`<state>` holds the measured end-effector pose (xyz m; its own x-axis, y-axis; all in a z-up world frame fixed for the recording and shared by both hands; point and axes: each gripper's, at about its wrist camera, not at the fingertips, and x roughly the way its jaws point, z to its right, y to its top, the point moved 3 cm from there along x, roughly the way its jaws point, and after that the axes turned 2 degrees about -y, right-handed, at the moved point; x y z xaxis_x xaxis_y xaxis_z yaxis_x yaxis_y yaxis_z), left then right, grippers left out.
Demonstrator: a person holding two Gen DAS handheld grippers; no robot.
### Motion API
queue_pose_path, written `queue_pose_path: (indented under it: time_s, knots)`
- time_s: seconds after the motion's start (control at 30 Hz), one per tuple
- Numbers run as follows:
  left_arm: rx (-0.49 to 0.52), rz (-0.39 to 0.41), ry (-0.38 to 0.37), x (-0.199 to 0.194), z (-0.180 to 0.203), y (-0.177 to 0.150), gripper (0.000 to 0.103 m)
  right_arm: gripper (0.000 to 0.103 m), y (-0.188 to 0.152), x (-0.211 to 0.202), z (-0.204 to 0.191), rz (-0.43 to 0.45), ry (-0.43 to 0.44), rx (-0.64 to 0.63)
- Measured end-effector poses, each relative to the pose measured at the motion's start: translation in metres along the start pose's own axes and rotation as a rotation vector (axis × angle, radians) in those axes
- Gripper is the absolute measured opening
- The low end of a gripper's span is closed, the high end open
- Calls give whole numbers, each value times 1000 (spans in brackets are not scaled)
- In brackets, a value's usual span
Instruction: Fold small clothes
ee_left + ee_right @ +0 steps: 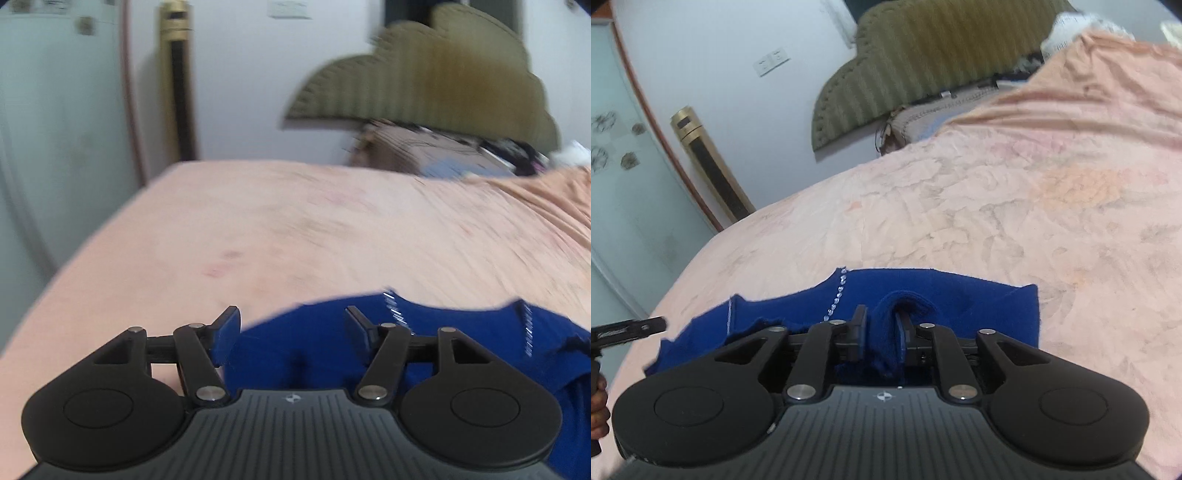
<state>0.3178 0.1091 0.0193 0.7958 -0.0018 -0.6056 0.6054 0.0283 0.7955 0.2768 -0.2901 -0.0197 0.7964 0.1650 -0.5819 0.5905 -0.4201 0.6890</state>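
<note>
Left gripper [291, 332] jaws wide with nothing pinched, blue garment [332, 347] flat on the peach bedspread [295, 229] under them, blurred headboard [424, 81] behind, right gripper [881, 328] jaws narrow around a raised fold, contact unclear, garment's near part hidden.

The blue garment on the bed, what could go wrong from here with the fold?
1. A ridge of the blue garment stands bunched between the fingers of the right gripper; pulling away may drag it and undo the fold.
2. The left gripper is open above the cloth's edge, so that side lies loose and could shift.
3. The pink bedspread is soft and wrinkled, so creases may set unevenly.
</note>
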Motion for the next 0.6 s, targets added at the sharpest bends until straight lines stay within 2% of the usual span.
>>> queue_pose_path:
  time_s: [0.07,0.1,0.13,0.27,0.37,0.43,0.5,0.57,0.6]
  knots:
    - [5,11,-17,-12,-6,0,61,47,4,5,2,-12,10,19]
    - [19,10,-31,-18,-7,-2,61,61,6,6,1,-12,15,13]
    - [41,6,-45,-24,-6,-5,61,67,7,7,0,-12,24,3]
    - [221,-8,-167,-47,9,-29,62,67,11,2,-4,-22,46,-21]
    - [483,19,-220,-64,35,-53,63,67,13,-12,-3,8,62,-10]
    - [691,54,-208,-70,57,-73,77,67,12,-19,-7,5,81,-32]
    - [845,79,-187,-66,78,-89,78,67,7,-15,-14,-54,110,-89]
    - [898,71,-163,-53,93,-95,78,68,-3,-1,-23,-144,125,-148]
    - [890,65,-149,-43,98,-93,78,68,-6,6,-26,-171,119,-162]
